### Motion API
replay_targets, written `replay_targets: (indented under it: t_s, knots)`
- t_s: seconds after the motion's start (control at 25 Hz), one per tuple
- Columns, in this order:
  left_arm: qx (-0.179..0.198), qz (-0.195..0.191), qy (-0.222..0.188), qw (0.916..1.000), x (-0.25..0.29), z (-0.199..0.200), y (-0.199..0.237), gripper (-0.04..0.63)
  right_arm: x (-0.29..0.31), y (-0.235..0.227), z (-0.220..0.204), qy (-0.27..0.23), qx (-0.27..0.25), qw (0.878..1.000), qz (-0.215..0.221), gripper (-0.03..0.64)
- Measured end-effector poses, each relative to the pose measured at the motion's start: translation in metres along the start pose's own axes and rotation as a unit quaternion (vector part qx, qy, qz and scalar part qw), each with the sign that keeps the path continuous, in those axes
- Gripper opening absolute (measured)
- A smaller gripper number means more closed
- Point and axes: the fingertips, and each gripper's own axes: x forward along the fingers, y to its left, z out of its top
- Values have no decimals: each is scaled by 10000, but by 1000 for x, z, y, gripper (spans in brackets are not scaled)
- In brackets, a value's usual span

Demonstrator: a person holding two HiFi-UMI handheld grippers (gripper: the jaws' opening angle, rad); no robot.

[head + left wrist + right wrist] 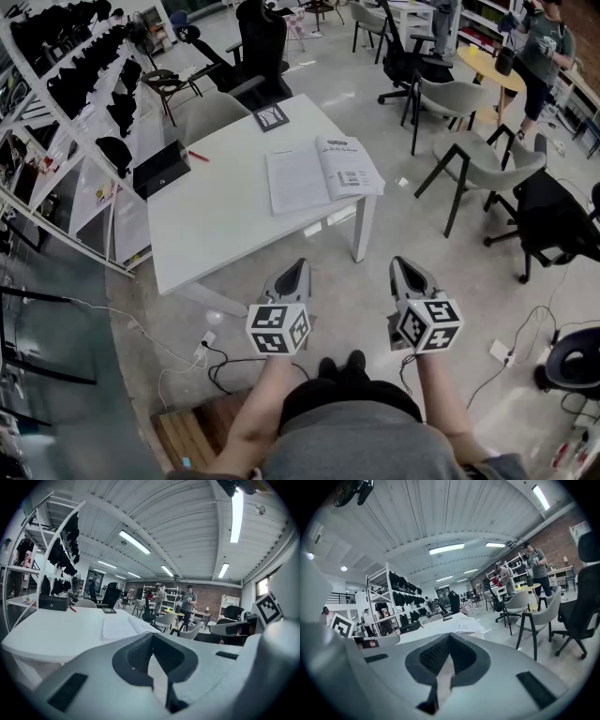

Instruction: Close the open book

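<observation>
**Book open on table, both grippers short of it**

L gripper (297,269) and R gripper (405,266) are held side by side in front of the person, over the floor (375,300). The near edge of the white table (206,225) is just ahead of the tips. Both point fwd, slightly nose-down.

- L jaws, per left gripper view: pressed together at the tips, nothing btwn them.
- R jaws, per right gripper view: same, tips closed on each other, empty.
- Neither gripper touches the table or the book.

Open book (323,173) lies flat on the table's right half, close to the right-hand edge and well apart from both grippers. Its left page is pale. The right side is a thicker stack w/ a printed page on top. Both gripper views show it lying ahead on the tabletop, beyond the closed tips.

Other stuff on the table:
- black box (161,169) at the left edge
- red pen (198,156) just beside the box
- small dark flat item (271,116) at the far edge; can't tell what it is

Around the table:
- white rack (56,141) w/ black gear on the left
- grey chairs (469,159) on the right
- black office chair (262,47) behind the table
- yellow round table (487,66) in the bg, w/ a person (544,47) standing by it
- cables (220,364) on the floor near the holder's feet, left side
</observation>
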Motion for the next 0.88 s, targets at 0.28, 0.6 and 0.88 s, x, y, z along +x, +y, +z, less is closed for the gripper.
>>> replay_targets:
  t_s: [0.28, 0.6, 0.88]
  knots:
    - [114, 56, 9, 9999, 8, 2, -1, 6, 2, -6, 4, -115, 100, 9998, 100, 3]
    - [165, 169, 16, 9997, 11, -2, -6, 6, 5, -14, 7, -158, 229, 9992, 271, 3]
    - [168, 270, 22, 9995, 10, -2, -10, 6, 3, -21, 8, -151, 375, 9987, 311, 3]
